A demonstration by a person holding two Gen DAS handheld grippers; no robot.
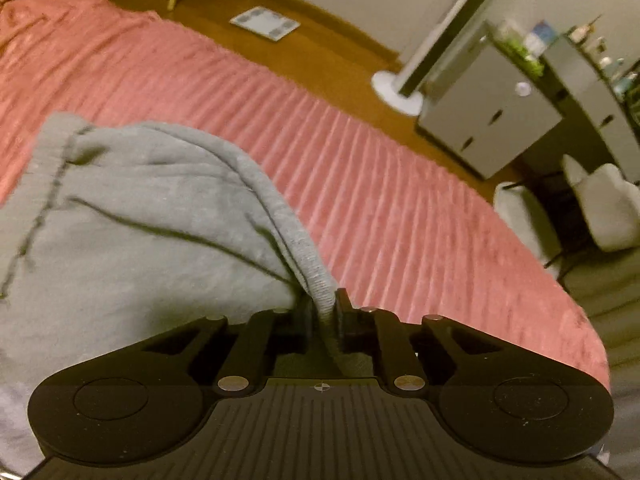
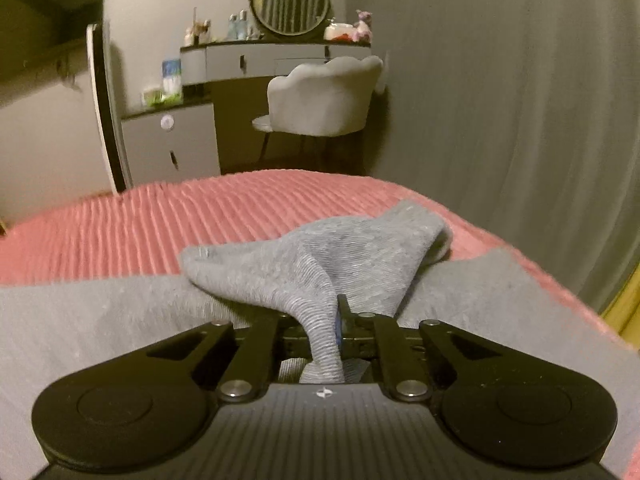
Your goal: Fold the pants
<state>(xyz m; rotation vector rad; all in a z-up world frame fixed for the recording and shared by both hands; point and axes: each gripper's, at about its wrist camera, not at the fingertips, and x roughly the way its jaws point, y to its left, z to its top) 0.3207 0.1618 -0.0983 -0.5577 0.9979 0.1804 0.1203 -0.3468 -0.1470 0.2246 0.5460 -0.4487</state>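
The soft grey knit sweatpants lie on the bed's ribbed pink bedspread, near its edge. Both grippers have a grip: the left gripper has its fingers pinched narrow on a raised ribbed edge of the cloth, and the right gripper is clamped on a ribbed cuff or band, lifted off the flat part. The step in hand looks like the start of a fold; next, both ends need carrying over together, kept taut and level

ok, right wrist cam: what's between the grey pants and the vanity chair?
Only bare pink bedspread between the grey pants and the chair, then the bed's far edge. Shows in the right wrist view.
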